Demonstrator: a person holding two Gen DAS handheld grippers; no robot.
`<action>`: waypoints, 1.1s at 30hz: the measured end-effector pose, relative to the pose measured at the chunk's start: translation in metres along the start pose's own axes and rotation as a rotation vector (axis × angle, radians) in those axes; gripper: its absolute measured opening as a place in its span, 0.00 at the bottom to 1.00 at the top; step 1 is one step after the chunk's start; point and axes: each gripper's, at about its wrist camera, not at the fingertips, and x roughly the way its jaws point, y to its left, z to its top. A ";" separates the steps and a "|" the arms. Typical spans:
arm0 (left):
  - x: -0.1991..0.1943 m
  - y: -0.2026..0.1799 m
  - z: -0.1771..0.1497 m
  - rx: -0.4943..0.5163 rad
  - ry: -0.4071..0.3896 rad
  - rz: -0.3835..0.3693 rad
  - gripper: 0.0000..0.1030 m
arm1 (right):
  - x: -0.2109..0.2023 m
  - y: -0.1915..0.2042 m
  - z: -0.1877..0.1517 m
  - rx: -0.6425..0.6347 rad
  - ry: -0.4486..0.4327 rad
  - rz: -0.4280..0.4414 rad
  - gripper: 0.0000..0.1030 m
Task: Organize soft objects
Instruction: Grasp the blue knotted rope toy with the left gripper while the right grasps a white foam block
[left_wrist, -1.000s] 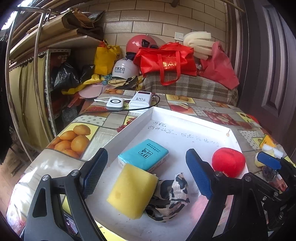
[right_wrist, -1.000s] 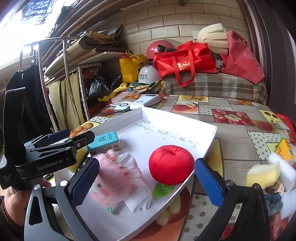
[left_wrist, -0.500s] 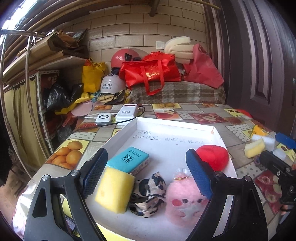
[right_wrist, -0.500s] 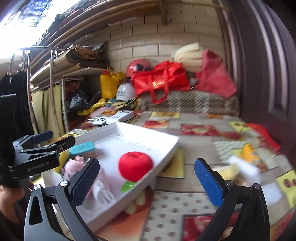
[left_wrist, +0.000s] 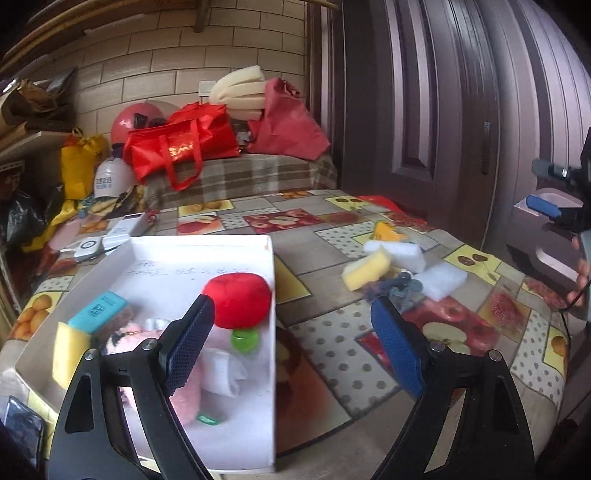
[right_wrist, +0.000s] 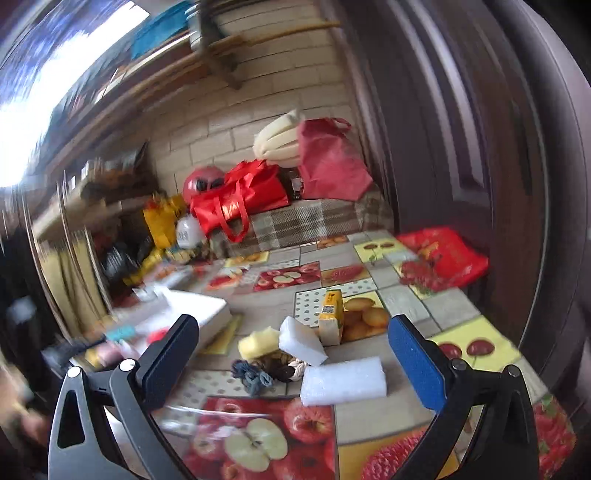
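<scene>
Both my claws swung from white tray (left_wrist: 271, 280) toward loose pile. Right claw (right_wrist: 293, 362) gaping, empty; left claw (left_wrist: 291, 338) likewise. Risk: fast approach scatters white foam block (right_wrist: 343, 380).

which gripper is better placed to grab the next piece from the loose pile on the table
Right. The right gripper is open and empty, with the white foam block and hair ties framed between its fingers. The left gripper, also open, sits by the white tray, the pile off to its right.

white tray (right_wrist: 207, 314) motion-blurred, pink plush (left_wrist: 184, 391) part-hidden
</scene>
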 end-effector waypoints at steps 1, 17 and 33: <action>0.003 -0.002 0.001 -0.011 0.009 -0.020 0.84 | -0.014 -0.008 0.012 0.060 -0.010 0.027 1.00; 0.091 -0.069 0.006 0.013 0.286 -0.106 1.00 | 0.124 -0.028 -0.060 -0.245 0.463 -0.231 1.00; 0.141 -0.093 0.019 0.077 0.360 -0.155 0.99 | 0.181 -0.049 -0.052 -0.114 0.688 0.196 1.00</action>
